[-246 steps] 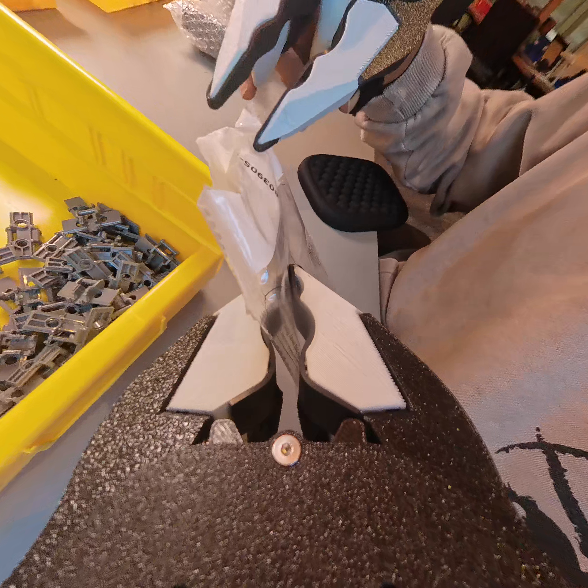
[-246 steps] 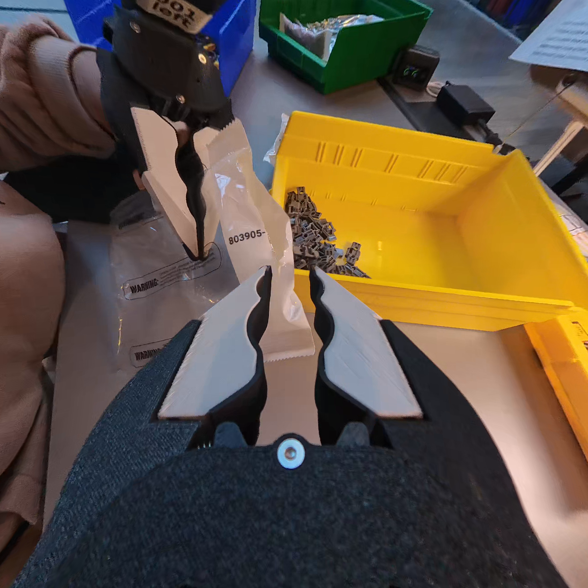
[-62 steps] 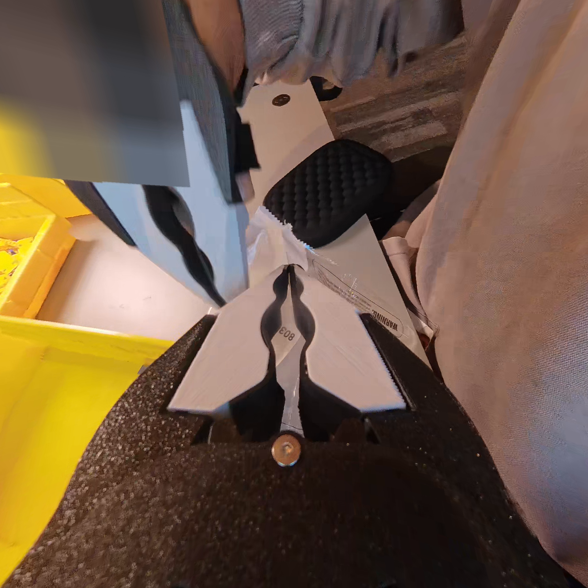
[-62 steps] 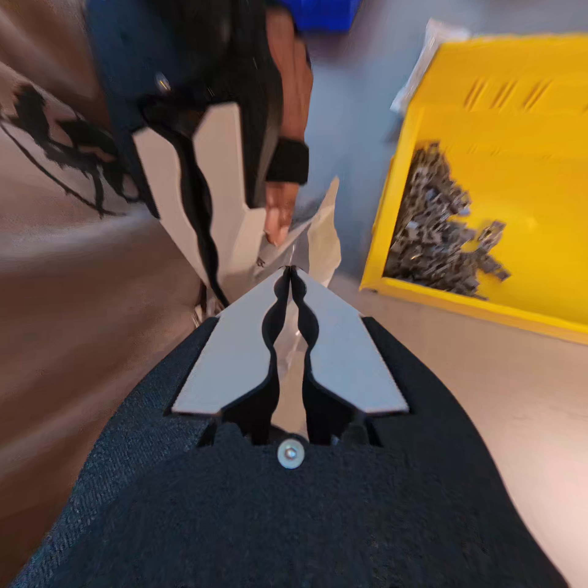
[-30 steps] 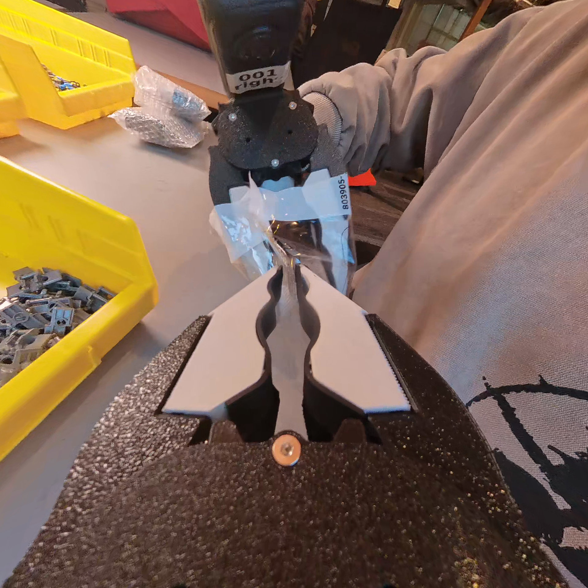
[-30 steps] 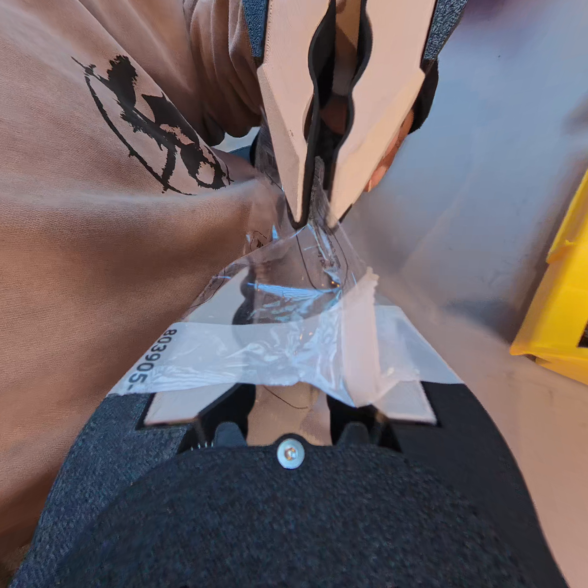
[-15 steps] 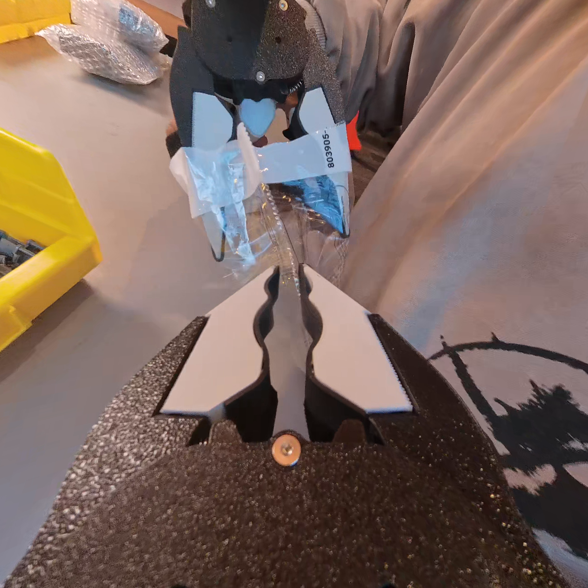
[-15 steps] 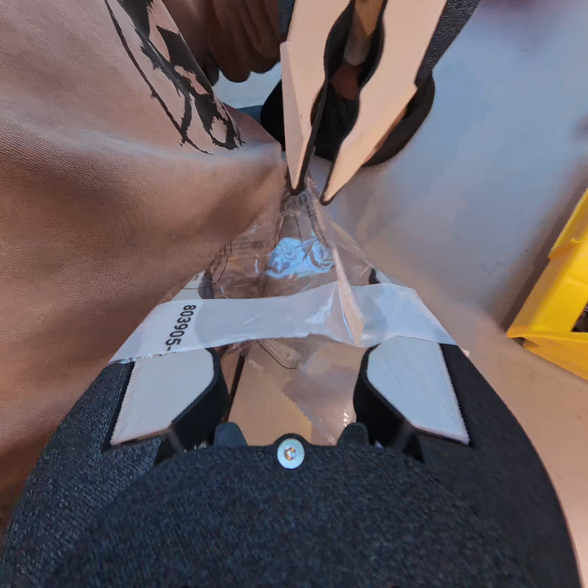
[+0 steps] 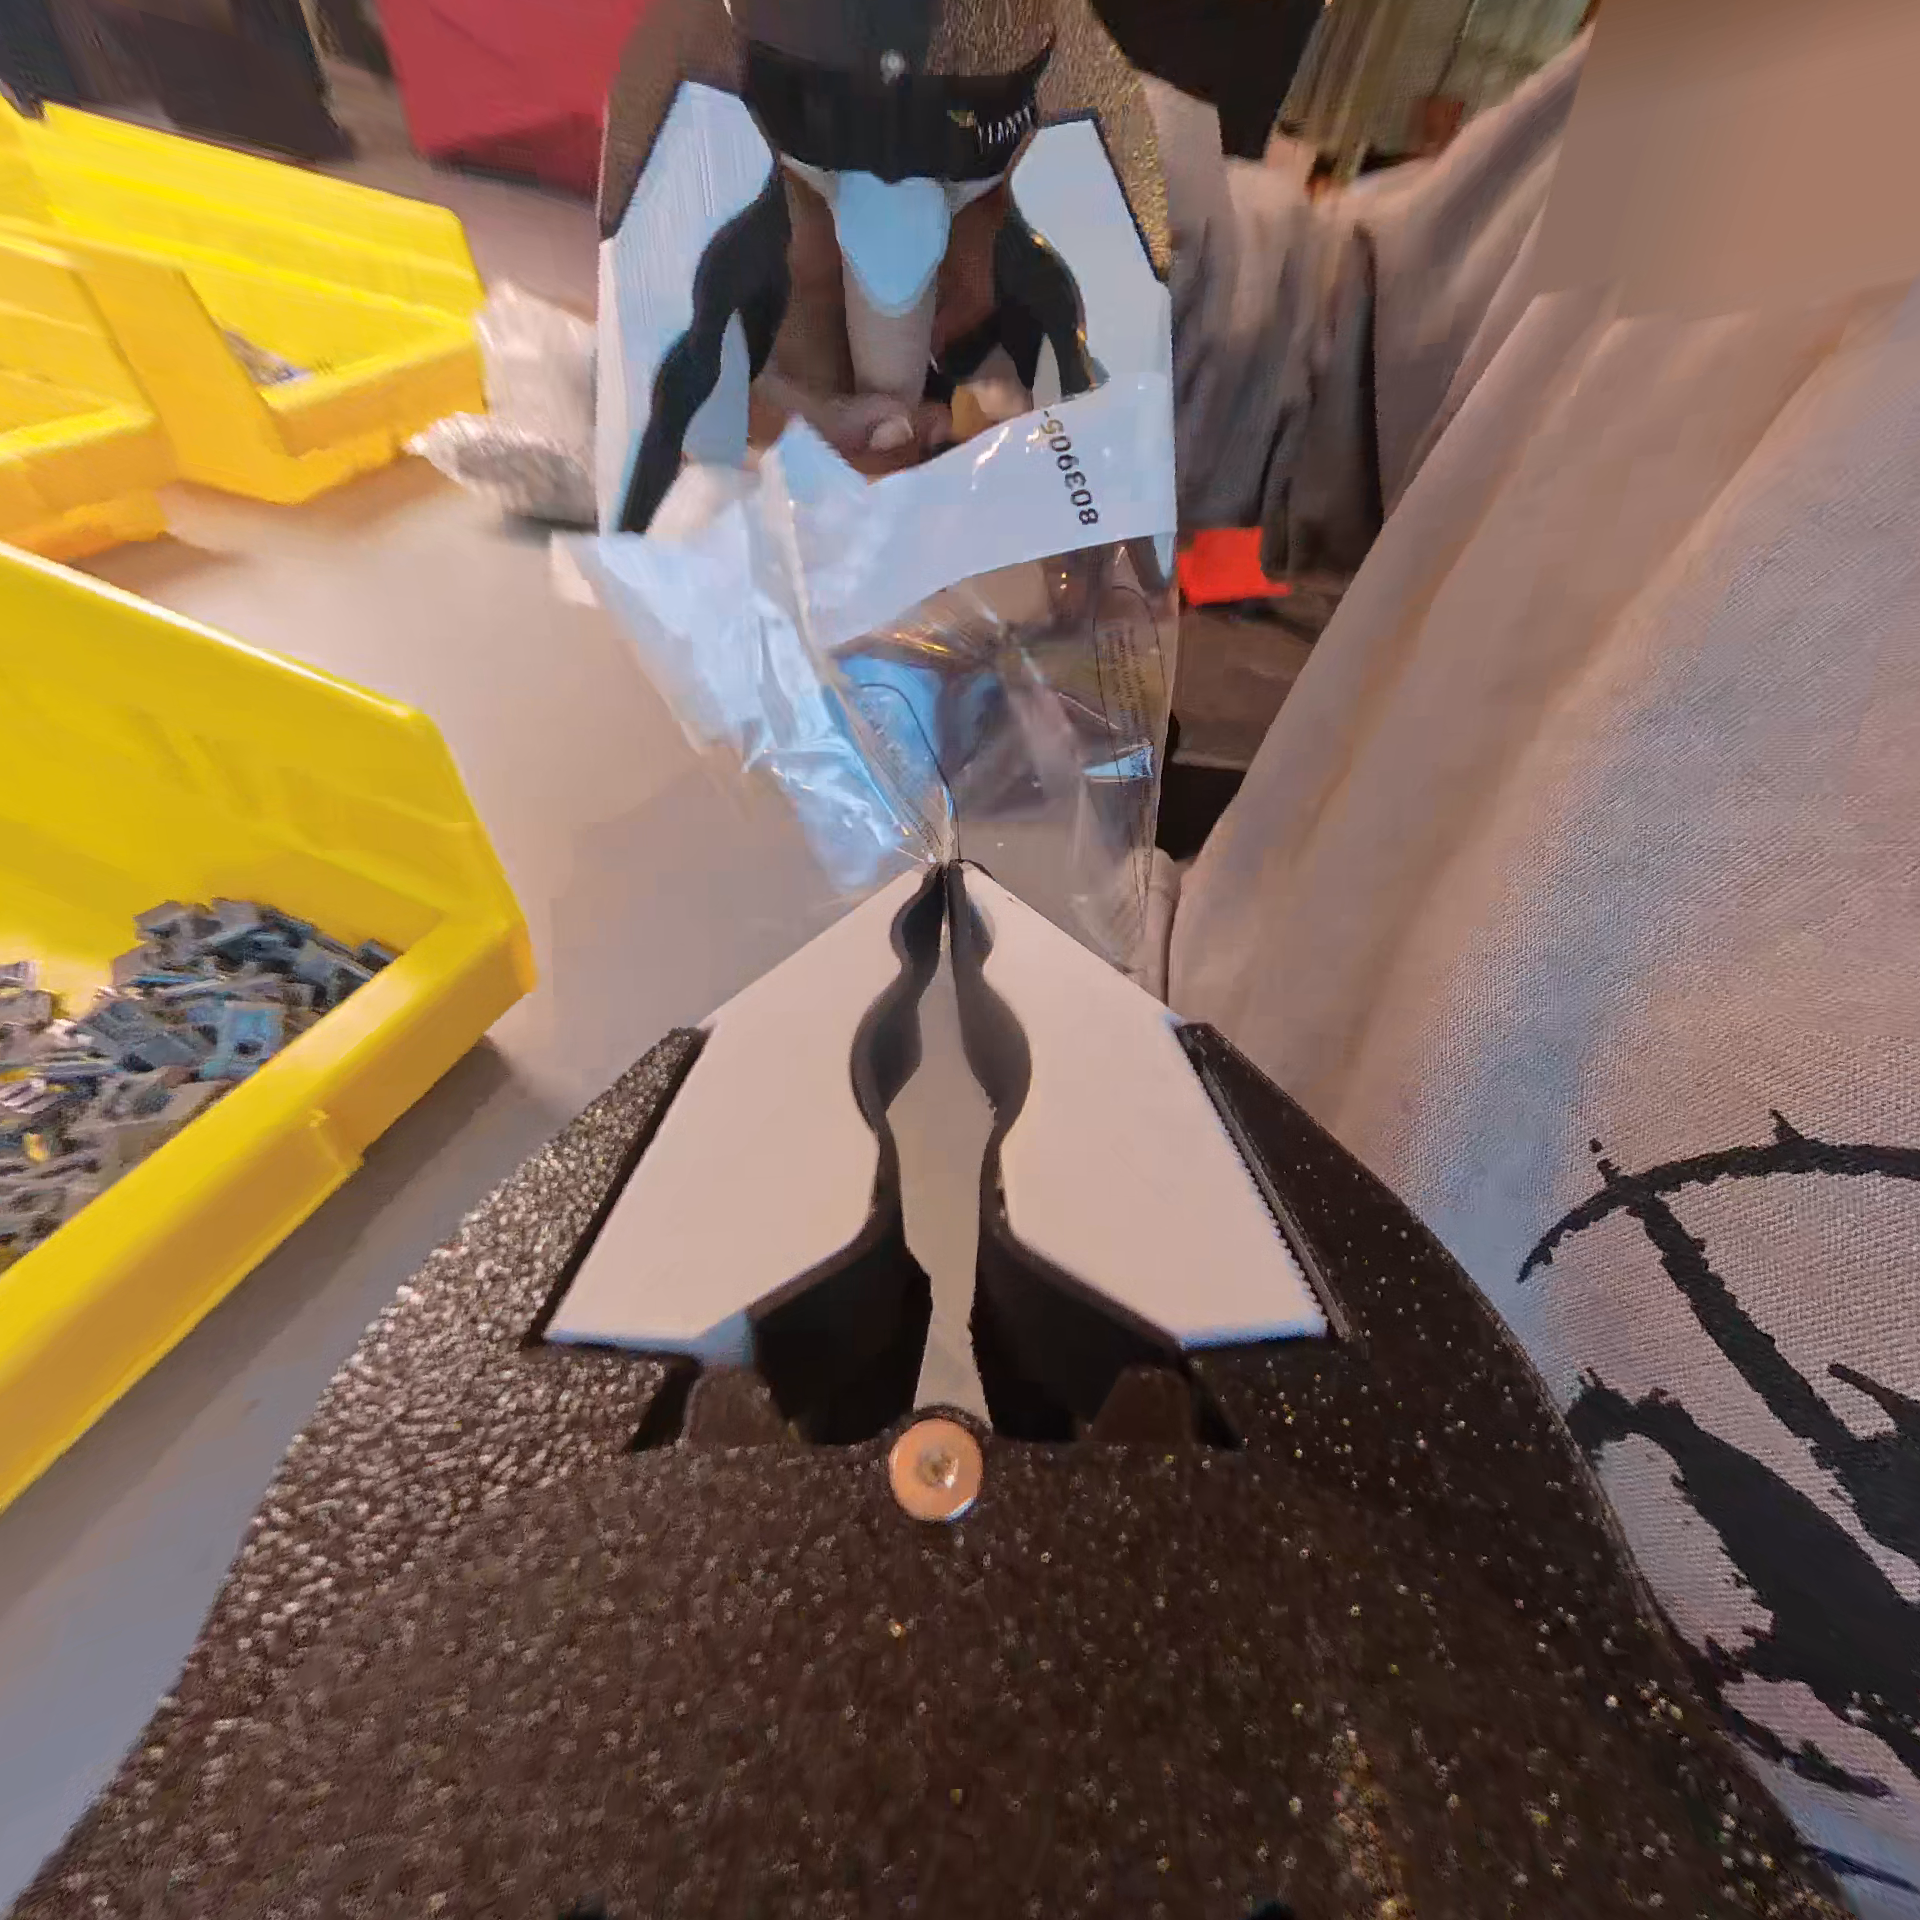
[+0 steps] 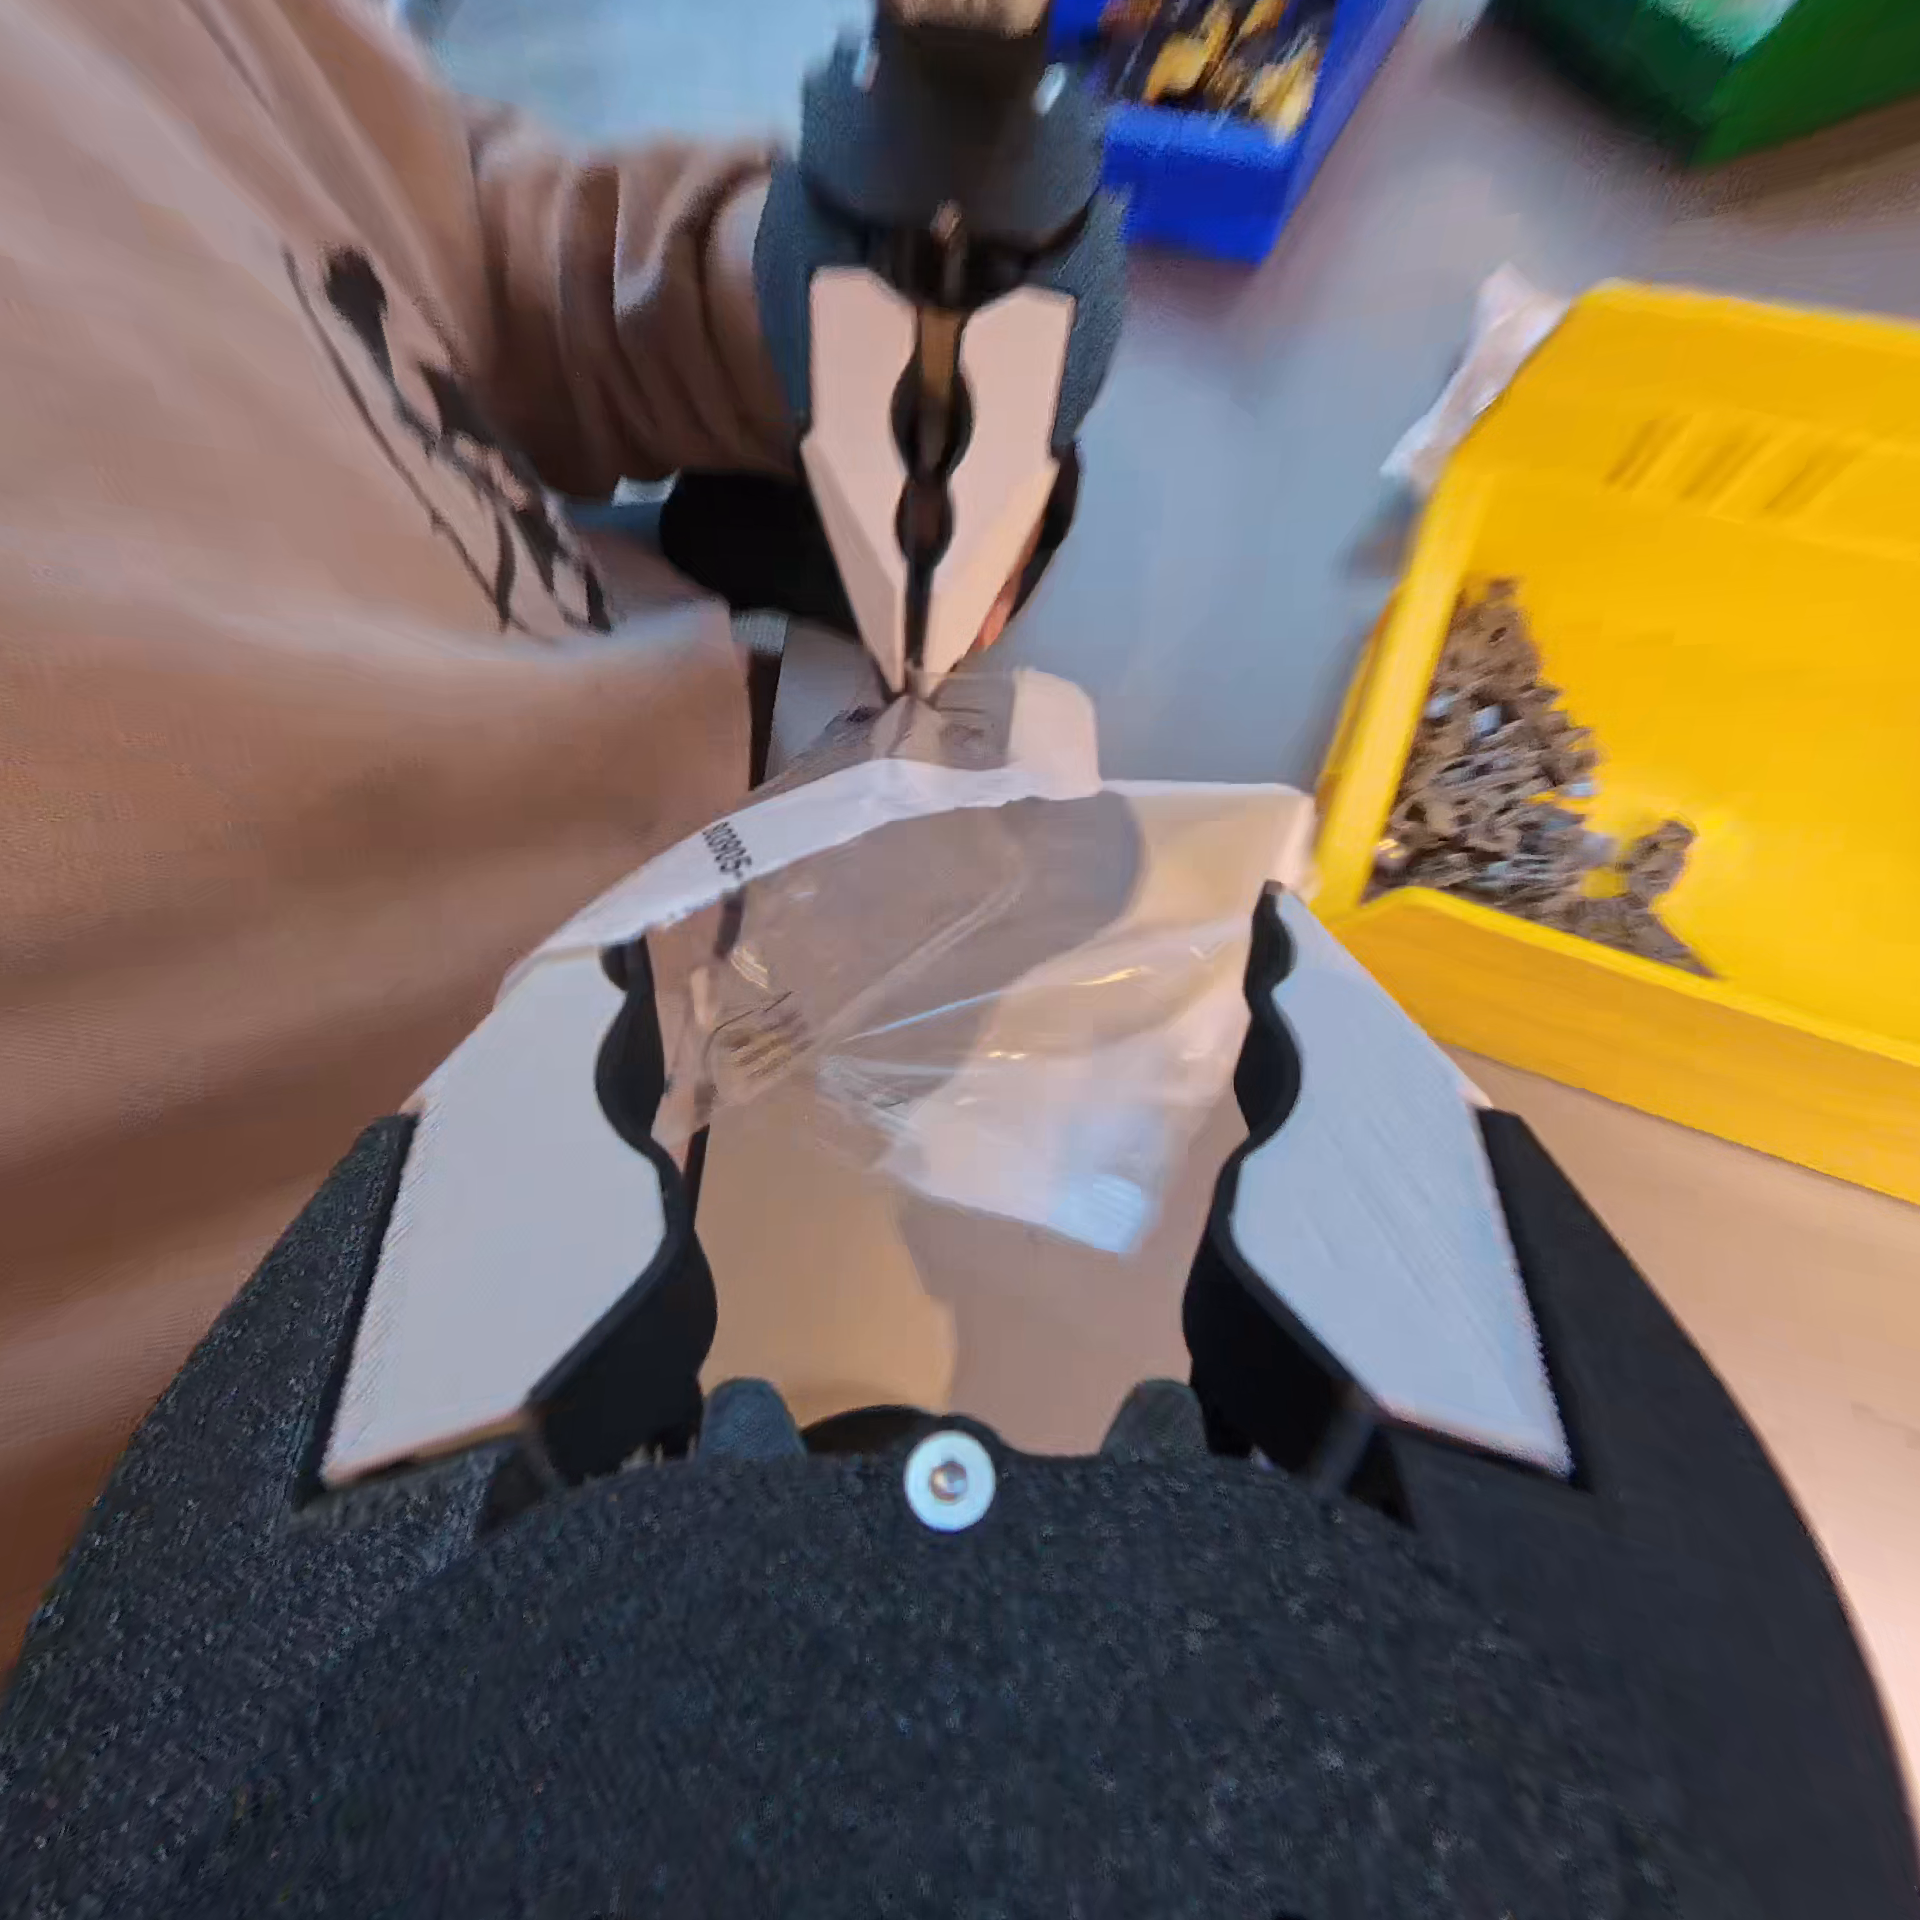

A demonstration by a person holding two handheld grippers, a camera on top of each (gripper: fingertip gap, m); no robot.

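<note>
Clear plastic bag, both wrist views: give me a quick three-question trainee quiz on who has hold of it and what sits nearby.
1. True or false: the left gripper has its jaws shut on the clear plastic bag.
2. How do the right gripper jaws stand? A) shut on the bag B) wide open, with the bag's white strip draped across them C) out of view
3. Fill in: the small grey parts lie in a ___ bin.

Key: 1 true; 2 B; 3 yellow.
</note>
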